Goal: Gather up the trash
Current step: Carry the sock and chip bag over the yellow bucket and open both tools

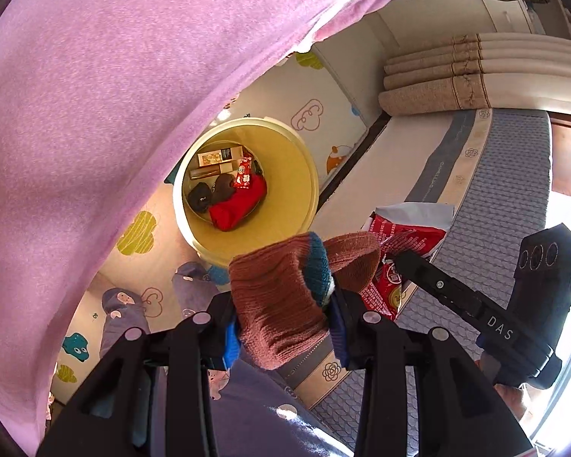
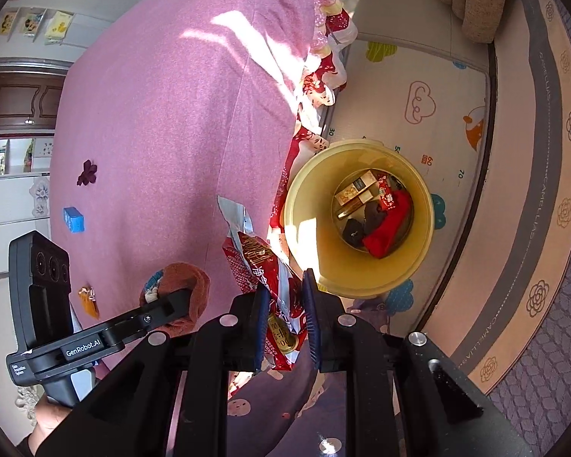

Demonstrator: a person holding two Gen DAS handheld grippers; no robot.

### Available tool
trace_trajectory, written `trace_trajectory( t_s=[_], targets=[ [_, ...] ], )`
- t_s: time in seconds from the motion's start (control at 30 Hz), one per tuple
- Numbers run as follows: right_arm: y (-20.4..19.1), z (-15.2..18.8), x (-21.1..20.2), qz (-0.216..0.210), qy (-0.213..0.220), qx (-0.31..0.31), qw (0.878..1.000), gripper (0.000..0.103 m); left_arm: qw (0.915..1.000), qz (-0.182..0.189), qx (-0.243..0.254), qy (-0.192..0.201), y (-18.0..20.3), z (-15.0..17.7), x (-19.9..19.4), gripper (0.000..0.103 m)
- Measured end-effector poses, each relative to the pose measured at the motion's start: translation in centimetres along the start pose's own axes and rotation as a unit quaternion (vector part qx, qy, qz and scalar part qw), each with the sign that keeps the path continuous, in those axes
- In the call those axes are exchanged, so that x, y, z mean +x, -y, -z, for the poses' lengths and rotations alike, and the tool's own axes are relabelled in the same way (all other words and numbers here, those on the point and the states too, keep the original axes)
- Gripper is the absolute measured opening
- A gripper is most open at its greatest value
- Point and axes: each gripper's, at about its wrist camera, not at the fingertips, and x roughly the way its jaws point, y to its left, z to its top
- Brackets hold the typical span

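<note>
- Left gripper (image 1: 285, 323): we see its jaws clamped on a brown knitted sock (image 1: 281, 297), held above the floor just short of the yellow bucket (image 1: 308, 175)
- Sock: we judge it light, soft and limp; a bunched fold gives the surest hold
- Right gripper (image 2: 285, 323): its jaws pinch a red snack bag (image 2: 262, 266) near the bucket's rim
- Bag: we judge it light, crinkly and slippery; best pinched at a flat edge
- Bucket contents: a red cloth (image 1: 240, 205), dark socks and small cartons lie at the bottom
- Pink bedspread (image 2: 171, 114): a blue box (image 2: 74, 219) and an orange wrapper (image 2: 88, 299) remain on it

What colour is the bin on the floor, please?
Pale yellow bin, seen best in the right wrist view.
</note>
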Motion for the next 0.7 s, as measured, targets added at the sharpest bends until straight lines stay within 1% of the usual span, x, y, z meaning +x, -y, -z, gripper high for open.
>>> trace_trajectory(
  t_s=[0.07,0.17,0.23,0.3,0.33,0.37,0.47,0.57,0.7],
  targets=[
    [0.7,-0.3,0.0,-0.001,-0.001,0.007,1.0,0.017,0.9999,-0.009,0.007,-0.006,0.1,-0.2,0.4,0.038],
    [1.3,-0.5,-0.1,-0.003,0.002,0.014,1.0,0.018,0.9998,-0.01,0.012,-0.013,0.6,-0.5,1.0,0.039],
    [1.7,-0.6,-0.2,0.003,0.006,0.018,1.0,0.02,0.9996,-0.012,0.02,-0.019,1.2,-0.7,1.4,0.043],
    [2.3,-0.8,-0.2,0.017,0.009,0.027,0.999,0.023,0.999,-0.026,0.028,-0.023,1.4,-0.7,1.9,0.058],
    [2.6,-0.9,-0.2,0.017,0.01,0.034,0.999,0.027,0.9987,-0.033,0.031,-0.026,1.6,-0.8,2.1,0.061],
    [3.0,-0.9,-0.2,0.014,0.009,0.041,0.999,0.029,0.9984,-0.038,0.031,-0.027,1.7,-0.8,2.3,0.062],
    [3.7,-0.8,-0.3,0.009,0.008,0.057,0.998,0.034,0.9983,-0.038,0.025,-0.035,1.4,-0.8,2.6,0.062],
    [3.7,-0.7,-0.3,0.013,0.007,0.058,0.998,0.034,0.9984,-0.041,0.022,-0.032,1.3,-0.7,2.4,0.067],
    [3.2,-0.6,-0.4,0.012,0.007,0.057,0.998,0.034,0.9987,-0.036,0.019,-0.029,0.9,-0.6,1.9,0.067]
  ],
)
